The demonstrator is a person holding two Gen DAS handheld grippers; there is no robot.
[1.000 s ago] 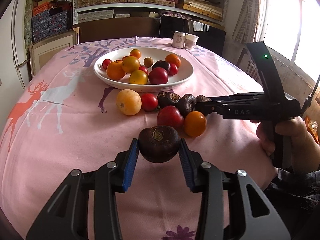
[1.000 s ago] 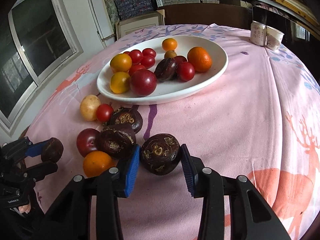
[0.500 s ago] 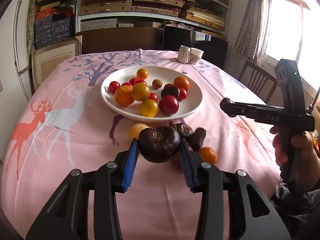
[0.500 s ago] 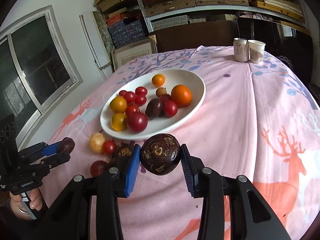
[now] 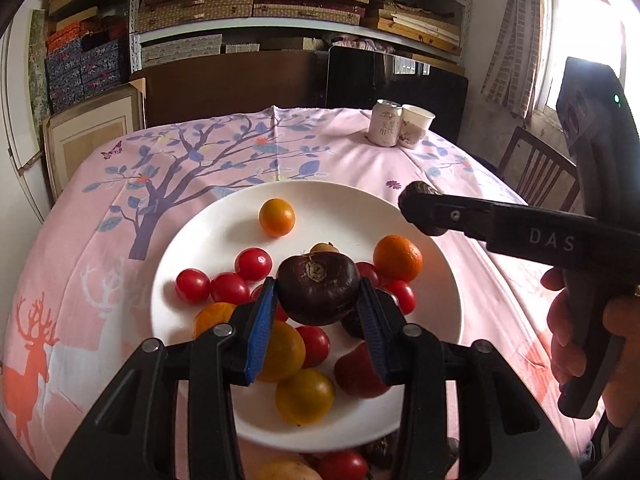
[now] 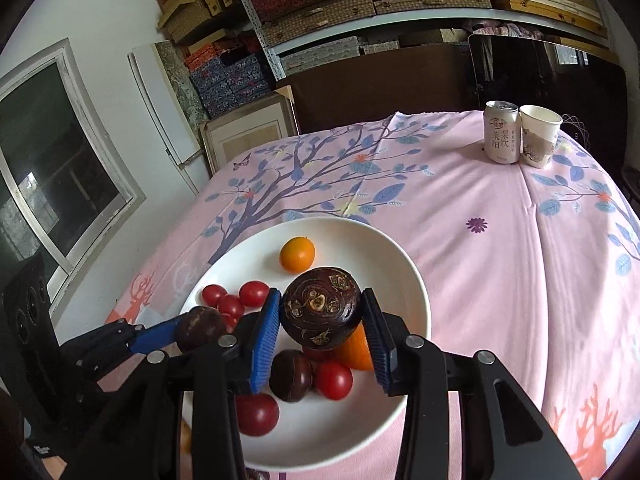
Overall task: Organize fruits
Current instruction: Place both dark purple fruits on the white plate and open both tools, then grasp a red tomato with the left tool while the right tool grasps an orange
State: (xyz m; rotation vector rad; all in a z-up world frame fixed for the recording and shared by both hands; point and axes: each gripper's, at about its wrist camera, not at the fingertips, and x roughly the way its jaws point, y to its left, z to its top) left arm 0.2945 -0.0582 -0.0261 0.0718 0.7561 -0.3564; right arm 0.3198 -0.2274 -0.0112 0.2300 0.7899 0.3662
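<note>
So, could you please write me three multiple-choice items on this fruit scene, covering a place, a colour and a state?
1. Where does the drink can stand?
A. Beside the paper cup
B. On the white plate
C. On the floor

2. What colour are the pads of the left tool?
A. Red
B. Blue
C. Green

3. What does the right tool hold?
A. Nothing
B. A cherry tomato
C. A dark brown fruit

Answers: 1 A, can and cup stand side by side at the table's far edge; 2 B, both pads show blue; 3 C, the fruit sits between its pads above the plate.

white plate [image 5: 192,280], pink deer-and-tree tablecloth [image 5: 100,216], blue claw pads [image 5: 260,332]
</note>
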